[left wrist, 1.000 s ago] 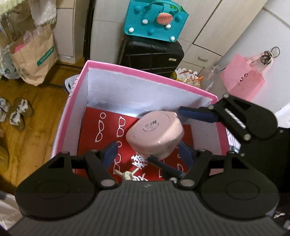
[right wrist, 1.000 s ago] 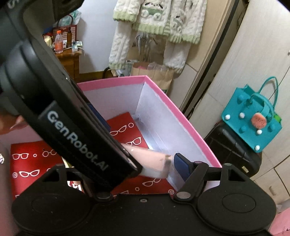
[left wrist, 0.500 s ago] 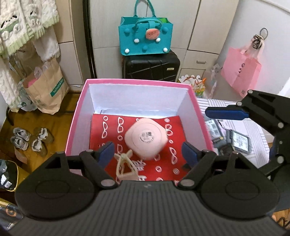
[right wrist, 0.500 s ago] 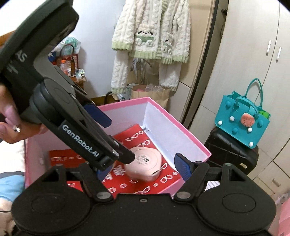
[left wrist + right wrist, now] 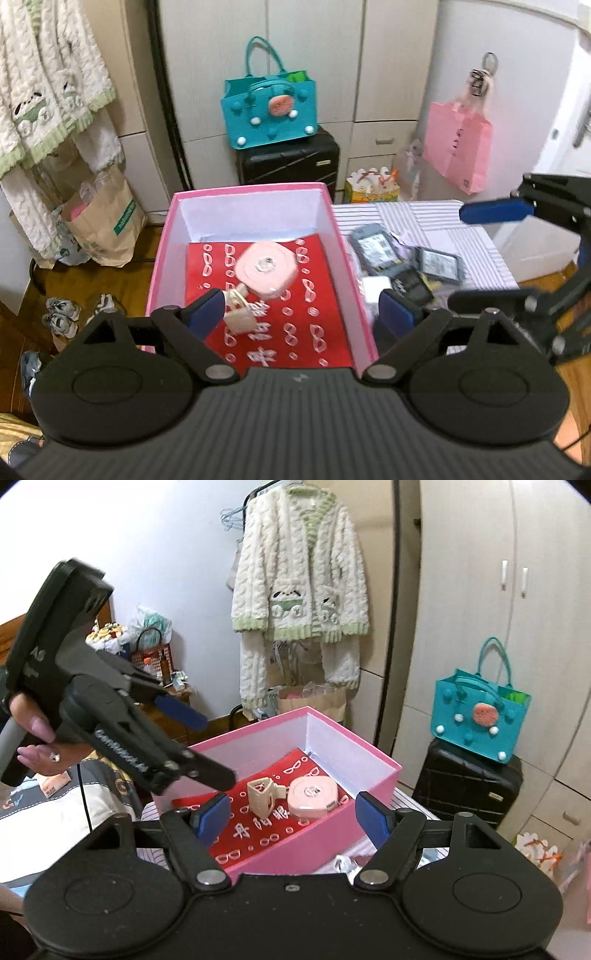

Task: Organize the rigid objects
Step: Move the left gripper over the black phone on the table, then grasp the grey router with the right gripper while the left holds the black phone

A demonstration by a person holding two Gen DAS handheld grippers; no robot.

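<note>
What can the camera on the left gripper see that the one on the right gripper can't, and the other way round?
Only the left view shows the striped surface beside the box with its pile of small gadgets, and the hanging pink bag. Only the right view shows the hand holding the left gripper, whose jaws are opening around nothing. Both show the pink box, the pink tape measure, the beige hair clip and the teal bag.

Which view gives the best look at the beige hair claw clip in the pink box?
The right wrist view: the hair claw clip stands clear beside the pink tape measure. In the left wrist view the clip is blurred and partly hidden behind a blue fingertip.
</note>
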